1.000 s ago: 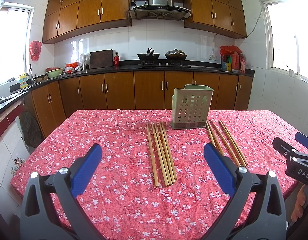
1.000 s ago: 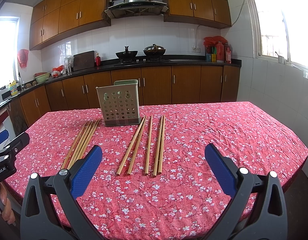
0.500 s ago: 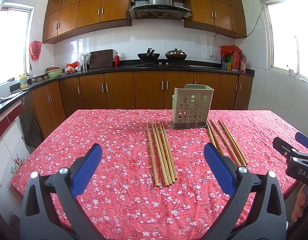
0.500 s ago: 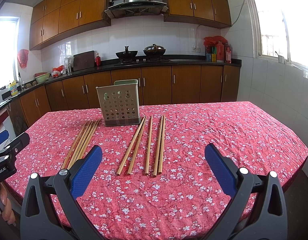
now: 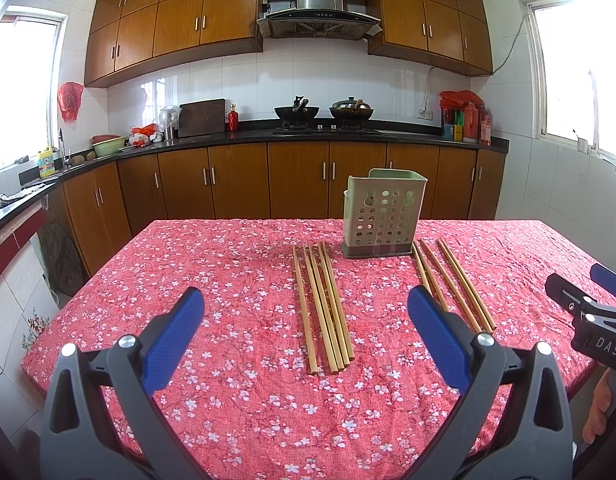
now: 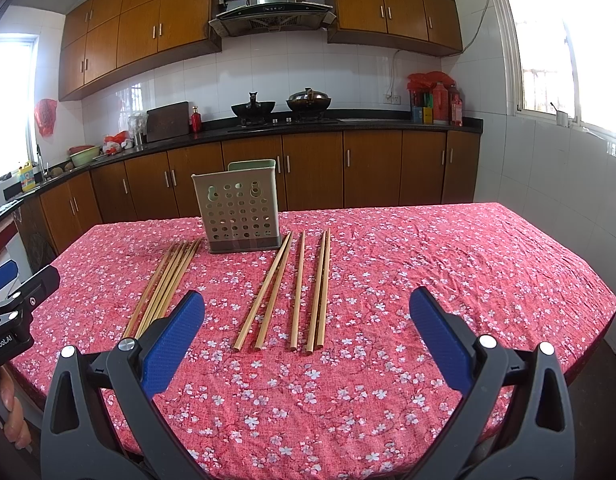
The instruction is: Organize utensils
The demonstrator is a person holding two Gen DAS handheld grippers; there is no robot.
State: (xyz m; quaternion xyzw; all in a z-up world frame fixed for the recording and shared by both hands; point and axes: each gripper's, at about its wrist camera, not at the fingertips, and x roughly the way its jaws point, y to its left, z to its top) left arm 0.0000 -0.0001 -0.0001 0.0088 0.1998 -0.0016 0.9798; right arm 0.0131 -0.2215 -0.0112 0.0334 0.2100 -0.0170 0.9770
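Kitchen with brown cabinets behind; in front, surface [image 5: 236,264] under a red flowered cloth. Near its far middle, standing upright, a pale green holder [image 5: 382,218] with round holes, nothing visible inside. On the cloth, two groups of chopsticks: left bundle [image 5: 324,308] lying close together beside the holder's left corner, right group [image 6: 288,292] spread more loosely on the other side, far ends near the holder's base.

Judged as the very start of the task: no chopstick lifted yet, all still flat on the cloth. Next move probably calls for lowering one gripper onto a near end of a stick, closing on it, then tipping it upright over the holder's open top. Thin round sticks on soft cloth, so likely easy to roll or to slip; picking one from the tight bundle may disturb its neighbours.

Left gripper [image 5: 306,324] held low above the near edge, wide open, holding nothing, pointing toward the left bundle. Right gripper [image 6: 308,322] in the same pose, wide open and empty too, aimed at the right group. Both level, well short of the holder.
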